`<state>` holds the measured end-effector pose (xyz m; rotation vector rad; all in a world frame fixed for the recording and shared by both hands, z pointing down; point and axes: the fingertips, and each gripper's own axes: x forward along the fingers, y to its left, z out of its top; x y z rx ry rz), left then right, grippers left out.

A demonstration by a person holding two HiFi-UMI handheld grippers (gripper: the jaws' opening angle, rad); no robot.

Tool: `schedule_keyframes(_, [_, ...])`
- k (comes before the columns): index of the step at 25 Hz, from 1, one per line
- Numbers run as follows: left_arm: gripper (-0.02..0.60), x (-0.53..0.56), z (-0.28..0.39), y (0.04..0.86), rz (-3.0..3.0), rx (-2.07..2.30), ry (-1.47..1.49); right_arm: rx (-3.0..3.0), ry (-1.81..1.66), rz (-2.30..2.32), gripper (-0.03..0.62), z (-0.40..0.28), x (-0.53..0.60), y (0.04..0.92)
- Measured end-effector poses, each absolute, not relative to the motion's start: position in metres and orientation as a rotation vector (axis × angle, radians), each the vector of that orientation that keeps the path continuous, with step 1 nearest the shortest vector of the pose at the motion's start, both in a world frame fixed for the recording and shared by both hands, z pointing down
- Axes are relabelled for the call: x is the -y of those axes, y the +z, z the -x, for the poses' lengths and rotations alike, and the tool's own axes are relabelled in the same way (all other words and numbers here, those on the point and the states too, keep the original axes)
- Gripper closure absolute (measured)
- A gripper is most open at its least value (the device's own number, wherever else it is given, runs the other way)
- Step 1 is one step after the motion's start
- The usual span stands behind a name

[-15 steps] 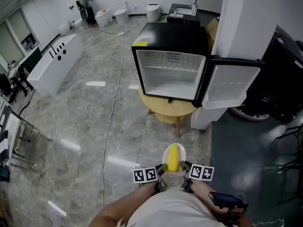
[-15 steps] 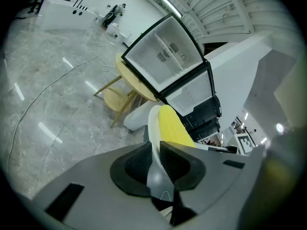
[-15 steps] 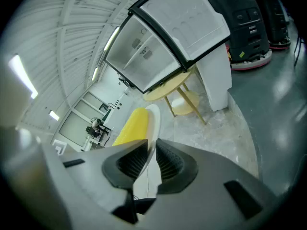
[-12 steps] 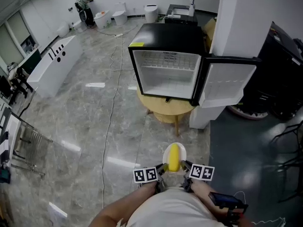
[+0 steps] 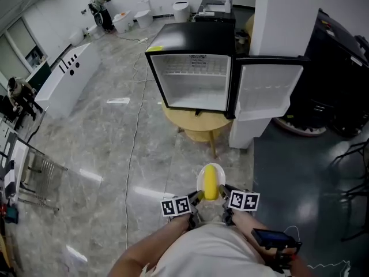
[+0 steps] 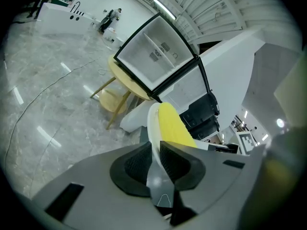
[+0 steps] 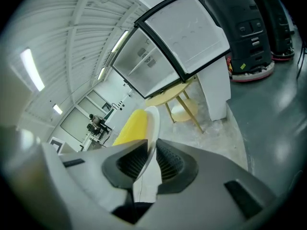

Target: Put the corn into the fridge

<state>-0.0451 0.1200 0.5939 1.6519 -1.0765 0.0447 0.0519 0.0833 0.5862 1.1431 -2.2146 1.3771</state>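
No wording can be read anywhere. Far ahead of the jaws, which clamp the white plate [image 5: 199,183], the open fridge [image 5: 196,36] has a yellow sticker [image 5: 153,48] on its top front corner. A printed label [image 5: 198,57] sits inside along the top. Both are too small to read. Just behind the jaws, the cubes on the left gripper [image 5: 198,197] and right gripper [image 5: 223,194] show black-and-white square markers [image 5: 176,206], patterns only. Far off to the left, a white counter [image 5: 57,88] carries illegible black marks [image 5: 70,61].
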Motion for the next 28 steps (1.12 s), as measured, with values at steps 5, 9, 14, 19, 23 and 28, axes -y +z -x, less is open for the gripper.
schedule_keyframes(5, [0.522,-0.115,0.034,0.596,-1.636,1.097,0.035,2.227,1.36,-1.111,0.539,-0.063,-0.077,0.587])
schedule_keyframes(9, [0.522,-0.117,0.025,0.6,-1.618,1.116,0.03,2.219,1.381,-1.093,0.539,-0.071,-0.076,0.591])
schedule_keyframes(14, [0.522,-0.124,0.015,0.604,-1.615,1.128,0.041,2.213,1.405,-1.073,0.539,-0.08,-0.084,0.596])
schedule_keyframes(19, [0.522,-0.125,0.006,0.605,-1.615,1.12,0.053,2.212,1.422,-1.071,0.539,-0.089,-0.085,0.597])
schedule_keyframes(23, [0.522,-0.124,0.004,0.604,-1.609,1.124,0.045,2.213,1.428,-1.076,0.539,-0.092,-0.085,0.596])
schedule_keyframes(28, [0.522,-0.129,0.002,0.605,-1.61,1.117,0.046,2.209,1.426,-1.075,0.539,-0.094,-0.089,0.597])
